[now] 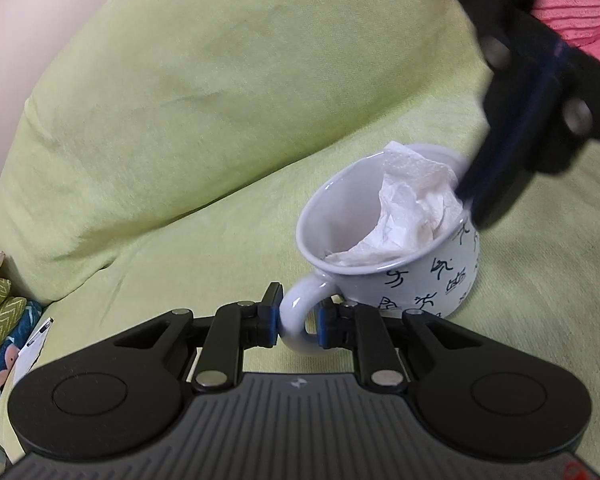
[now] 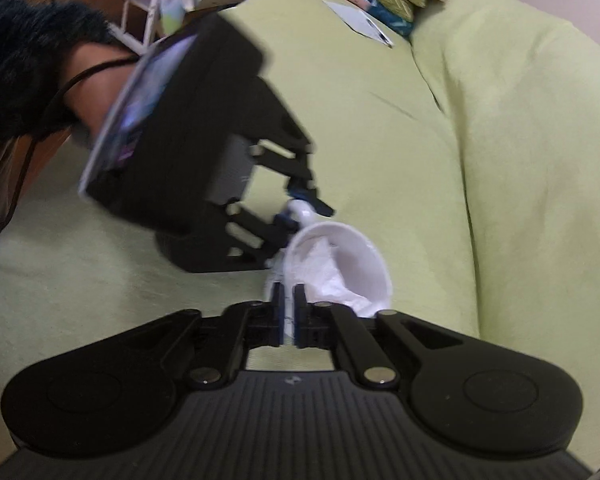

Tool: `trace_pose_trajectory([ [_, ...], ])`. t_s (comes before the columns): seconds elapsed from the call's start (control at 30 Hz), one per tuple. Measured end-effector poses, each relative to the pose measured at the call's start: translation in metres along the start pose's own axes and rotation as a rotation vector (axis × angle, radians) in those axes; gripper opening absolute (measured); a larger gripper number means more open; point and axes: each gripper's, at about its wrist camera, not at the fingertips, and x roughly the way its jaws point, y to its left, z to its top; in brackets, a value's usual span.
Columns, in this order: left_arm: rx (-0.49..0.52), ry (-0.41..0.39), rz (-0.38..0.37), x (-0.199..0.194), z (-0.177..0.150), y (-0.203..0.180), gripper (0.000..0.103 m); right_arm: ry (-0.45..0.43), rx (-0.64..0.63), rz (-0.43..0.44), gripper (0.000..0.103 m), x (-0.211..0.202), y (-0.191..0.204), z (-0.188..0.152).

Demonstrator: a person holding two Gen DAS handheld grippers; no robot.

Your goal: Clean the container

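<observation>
Bracing the mug (image 1: 384, 248) by its handle (image 1: 300, 320), left gripper (image 1: 298, 322) is clamped tight so it stays put on the green cover (image 1: 220, 120); right gripper (image 2: 287, 312) pinches tissue (image 2: 324, 276), wiping inside.

Soft even light, motion blur, fisheye bending
</observation>
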Motion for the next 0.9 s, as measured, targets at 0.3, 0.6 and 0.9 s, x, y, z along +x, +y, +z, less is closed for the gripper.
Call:
trace_pose_trajectory([
  [0.3,-0.004,-0.004,0.005,0.047,-0.004,0.027,0.018,0.205,0.312,0.023,0.006,0.042,-0.075,0.01],
  [0.6,-0.012,-0.005,-0.001,0.045,-0.006,0.031,0.021,0.128,0.548,0.018,0.014,0.03,-0.062,0.012],
  [0.9,-0.012,-0.004,0.002,0.038,-0.007,0.024,0.02,0.127,0.502,-0.003,0.002,0.049,-0.033,0.025],
])
